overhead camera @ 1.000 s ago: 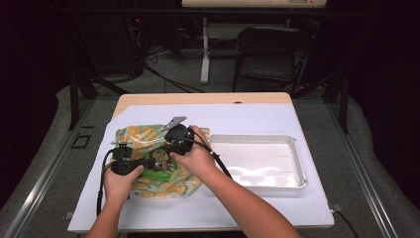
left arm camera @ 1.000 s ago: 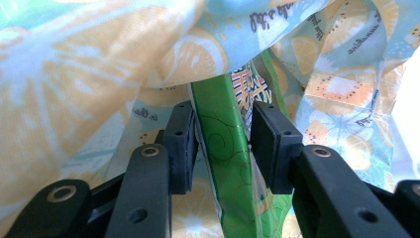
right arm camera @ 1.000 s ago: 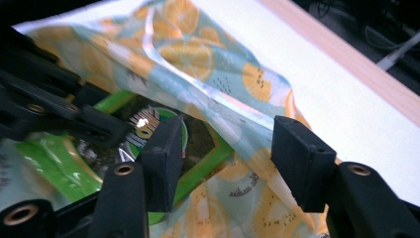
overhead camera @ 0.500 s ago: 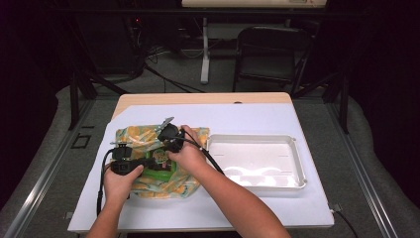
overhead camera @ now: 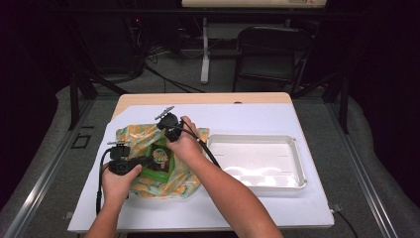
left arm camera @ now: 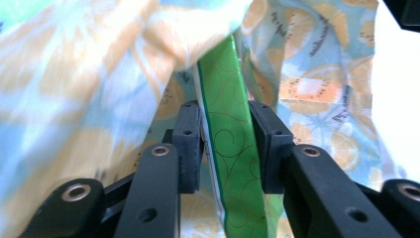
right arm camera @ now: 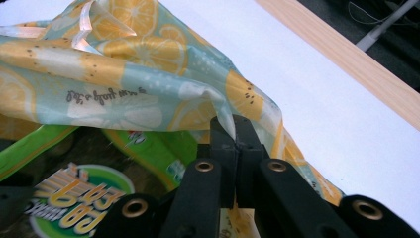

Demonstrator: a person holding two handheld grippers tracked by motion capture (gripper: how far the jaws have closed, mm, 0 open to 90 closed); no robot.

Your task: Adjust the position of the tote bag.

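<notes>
Pinching a fold of the lemon-print cloth (right arm camera: 148, 94), the right gripper (right arm camera: 233, 144) has its jaws clenched tight on the fabric, having just been closing w/ the cloth between them. In the high view the right gripper (overhead camera: 171, 130) sits at the cloth's (overhead camera: 133, 136) far edge, approx mid-table on the white mat (overhead camera: 257, 119). Left gripper (left arm camera: 225, 148) grasps the green packet (left arm camera: 230, 163) edge-on, pads pressing both sides, jaws having just been closing too. High view: left gripper (overhead camera: 141, 161) at the packet's (overhead camera: 159, 161) left side, packet lying on the cloth. White tray (overhead camera: 297, 168) sits just right of the cloth, apart from both grippers
</notes>
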